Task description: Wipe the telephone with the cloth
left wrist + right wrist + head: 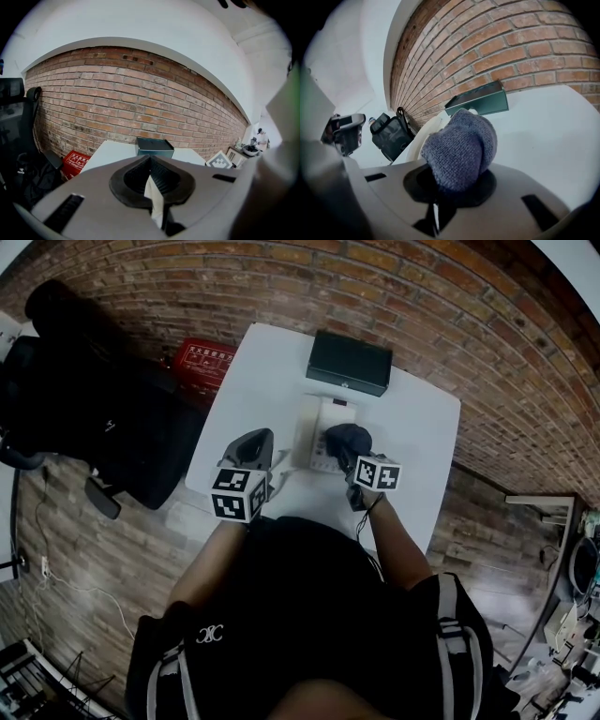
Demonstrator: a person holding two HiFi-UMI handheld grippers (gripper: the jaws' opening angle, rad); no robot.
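The right tool (351,454) is pressed shut on a bunched blue-grey knitted cloth (348,439), which bulges forward out of the closed jaws in the right gripper view (461,147). The cloth is held over the right part of the white desk telephone (321,424), which lies near the middle of the white table (422,423); whether cloth and telephone are touching cannot be told. The left tool (256,443) is kept just beside the telephone's left side, towards the table's left edge, and its jaws are seen pressed together in the left gripper view (151,177), with only a thin pale sliver at the seam. A dark rectangular box (349,362) is set at the table's far edge, just behind the telephone. A red crate (202,359) is seen on the floor by the table's far left corner, against the brick wall
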